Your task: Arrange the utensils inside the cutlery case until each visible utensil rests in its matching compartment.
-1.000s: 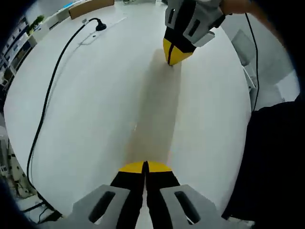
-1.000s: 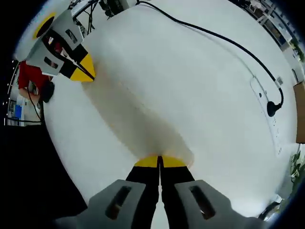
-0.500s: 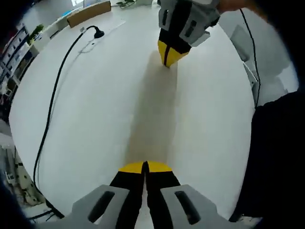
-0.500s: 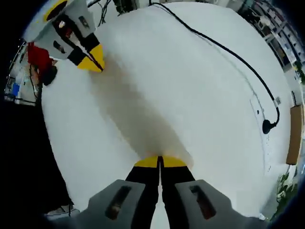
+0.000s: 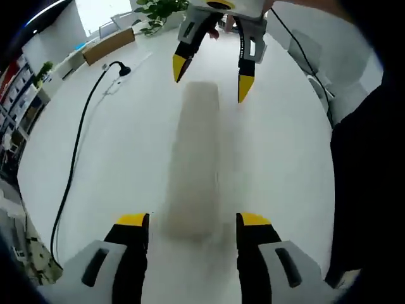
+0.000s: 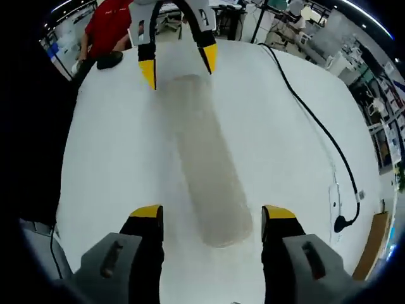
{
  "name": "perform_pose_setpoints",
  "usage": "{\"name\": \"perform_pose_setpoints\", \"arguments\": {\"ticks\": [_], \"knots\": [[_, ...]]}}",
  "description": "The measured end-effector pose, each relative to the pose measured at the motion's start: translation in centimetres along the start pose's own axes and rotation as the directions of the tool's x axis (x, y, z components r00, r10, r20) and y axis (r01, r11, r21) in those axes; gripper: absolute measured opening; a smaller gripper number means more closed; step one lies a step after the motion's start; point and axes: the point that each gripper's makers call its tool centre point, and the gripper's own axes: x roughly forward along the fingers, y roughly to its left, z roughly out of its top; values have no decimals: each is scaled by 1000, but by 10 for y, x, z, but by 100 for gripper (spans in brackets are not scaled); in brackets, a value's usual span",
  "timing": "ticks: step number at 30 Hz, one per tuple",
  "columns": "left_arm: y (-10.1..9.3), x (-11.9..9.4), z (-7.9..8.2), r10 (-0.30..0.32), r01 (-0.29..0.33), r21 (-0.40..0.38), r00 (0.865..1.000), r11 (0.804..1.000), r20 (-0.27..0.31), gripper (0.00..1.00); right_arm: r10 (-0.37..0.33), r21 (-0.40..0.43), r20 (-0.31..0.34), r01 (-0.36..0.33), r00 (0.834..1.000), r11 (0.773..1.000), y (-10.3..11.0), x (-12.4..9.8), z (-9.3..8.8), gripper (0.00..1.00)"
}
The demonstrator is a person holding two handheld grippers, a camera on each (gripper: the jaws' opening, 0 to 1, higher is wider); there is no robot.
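Left gripper (image 5: 193, 220): two grey jaws with black sleeves and yellow tips are rising from the bottom of the left gripper view, standing wide apart and holding nothing. The near end of the cutlery case (image 5: 193, 158) is lying on the table between those tips, touching neither.

Cutlery case: a long, narrow, pale beige-grey shape with rounded ends and a soft matte look is stretching away across the table. It is blurred, so compartments and contents cannot be made out. In the right gripper view the case (image 6: 205, 161) is appearing translucent and running on a slight diagonal.

Right gripper (image 6: 212, 213): same build, with moulded grey housings and slotted sides, is spread wide and empty, its yellow tips flanking the near end of the case. In the left gripper view it (image 5: 211, 75) is facing in from the far end, jaws parted to either side of the case. Correspondingly, the left gripper (image 6: 178, 59) is showing at the far end in the right gripper view.

Table (image 5: 126, 158): smooth, white, glossy, rounded edge.

Cable (image 5: 73, 152): thin black cord is curving along the table to a black plug.

Beyond: a cardboard box (image 5: 109, 45), a leafy green plant (image 5: 159, 9), and a person in a red top (image 6: 109, 26) are standing past the table.
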Motion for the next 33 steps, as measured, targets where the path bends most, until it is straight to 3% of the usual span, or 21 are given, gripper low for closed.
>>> {"name": "perform_pose_setpoints", "arguments": {"ticks": [4, 10, 13, 15, 16, 17, 20, 28, 33], "knots": [[-1, 13, -4, -6, 6, 34, 1000, 999, -20, 70, -6, -75, -42, 3, 999, 997, -7, 9, -4, 63], [8, 22, -7, -9, 11, 51, 999, 999, -43, 55, 45, -58, -26, -46, 999, 997, -11, 19, -6, 54], [6, 24, -3, -27, 28, 32, 999, 999, -27, 53, 23, -82, -46, -26, 999, 996, -16, 25, -11, 49], [4, 23, -3, -40, 41, 46, 999, 998, -29, 51, 85, -25, -17, -85, 996, 996, -10, 25, -7, 41], [1, 24, -3, -54, 55, 38, 998, 998, -33, 49, 108, -1, -34, -108, 994, 994, -6, 24, -12, 40], [3, 23, -2, -46, 47, 44, 999, 998, -29, 46, 89, -63, -27, -91, 996, 994, -10, 22, -12, 40], [4, 24, -1, -51, 53, 49, 998, 997, -41, 43, 88, -28, 7, -88, 996, 996, -7, 23, -9, 40], [-2, 22, -5, -44, 50, 54, 994, 997, -105, 42, 66, -9, -71, -67, 995, 998, 3, 24, -7, 40], [-22, 18, -16, -39, 49, 49, 984, 998, -176, 42, 69, -17, -102, -71, 992, 997, 23, 24, -4, 40]]}}
